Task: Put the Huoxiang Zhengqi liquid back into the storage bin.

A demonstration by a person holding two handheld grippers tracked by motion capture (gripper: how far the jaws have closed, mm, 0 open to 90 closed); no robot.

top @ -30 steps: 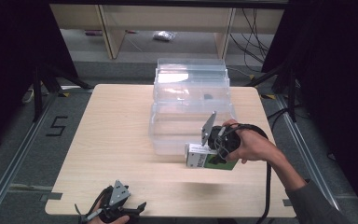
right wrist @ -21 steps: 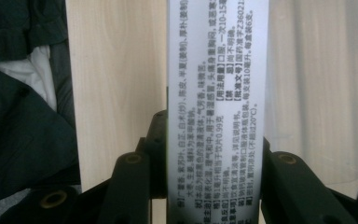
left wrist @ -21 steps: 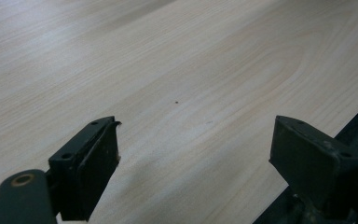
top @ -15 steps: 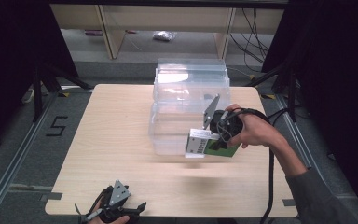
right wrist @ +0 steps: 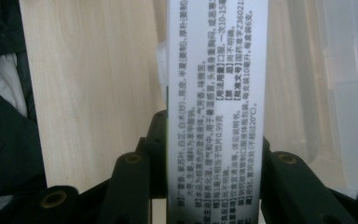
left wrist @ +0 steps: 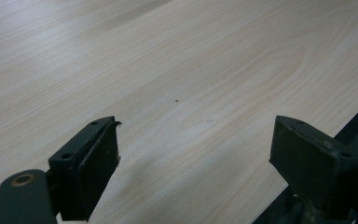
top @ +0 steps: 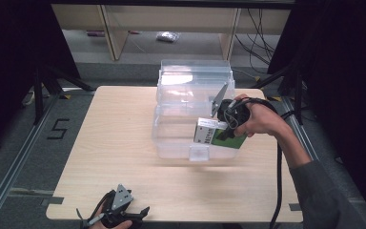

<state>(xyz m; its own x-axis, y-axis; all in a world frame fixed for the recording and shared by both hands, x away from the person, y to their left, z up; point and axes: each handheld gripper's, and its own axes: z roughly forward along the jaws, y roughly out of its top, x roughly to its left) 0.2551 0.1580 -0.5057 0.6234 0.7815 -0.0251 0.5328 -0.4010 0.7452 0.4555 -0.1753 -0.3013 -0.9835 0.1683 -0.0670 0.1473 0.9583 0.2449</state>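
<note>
The right hand-held gripper (top: 221, 128) clasped the green-and-white cardboard box (top: 218, 134) beside the clear plastic drawer unit (top: 181, 119); stowing remained undone.

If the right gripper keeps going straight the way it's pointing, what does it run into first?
Probably the clear plastic container. The right gripper, shut on the green and white box, points toward it, so the box would likely meet its wall first, though depth is hard to judge.
</note>
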